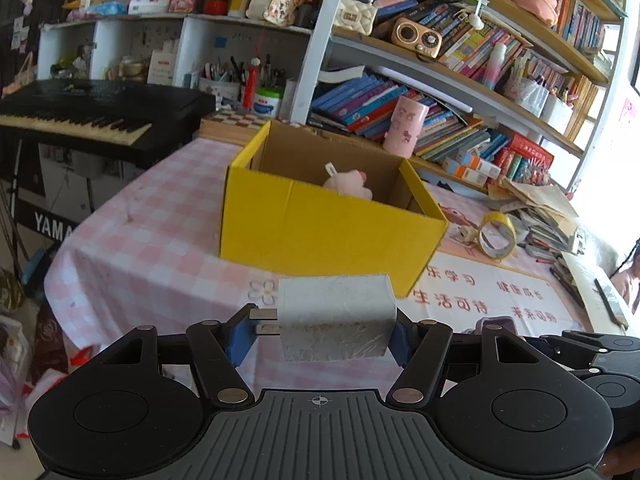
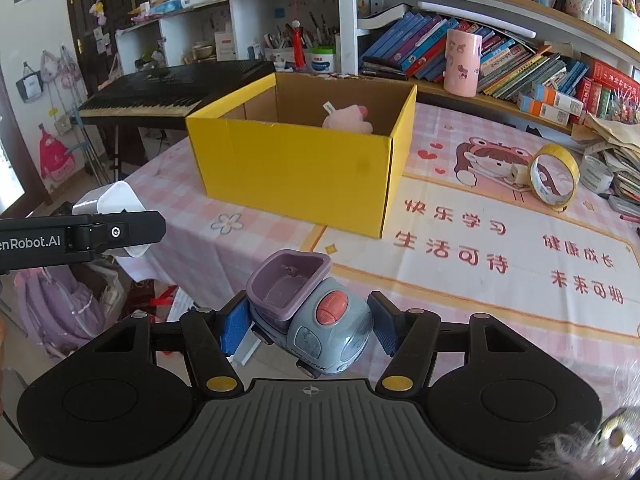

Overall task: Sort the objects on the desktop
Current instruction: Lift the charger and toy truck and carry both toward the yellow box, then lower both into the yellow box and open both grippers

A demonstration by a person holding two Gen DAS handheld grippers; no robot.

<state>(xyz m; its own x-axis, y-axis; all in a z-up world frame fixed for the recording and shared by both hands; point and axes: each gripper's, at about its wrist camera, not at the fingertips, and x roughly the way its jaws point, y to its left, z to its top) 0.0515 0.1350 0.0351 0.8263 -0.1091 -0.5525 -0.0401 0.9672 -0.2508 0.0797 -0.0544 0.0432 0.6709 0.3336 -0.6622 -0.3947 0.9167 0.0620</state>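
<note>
My left gripper is shut on a white charger plug, held above the table's near edge in front of the yellow cardboard box. The left gripper and the plug also show at the left of the right wrist view. My right gripper is shut on a grey toy truck with a purple bin, held above the table before the box. A pink plush toy lies inside the box; it also shows in the right wrist view.
A roll of yellow tape stands on the table at right, beside stacked papers. A pink cup and books fill the shelf behind. A black keyboard stands left of the pink checked tablecloth.
</note>
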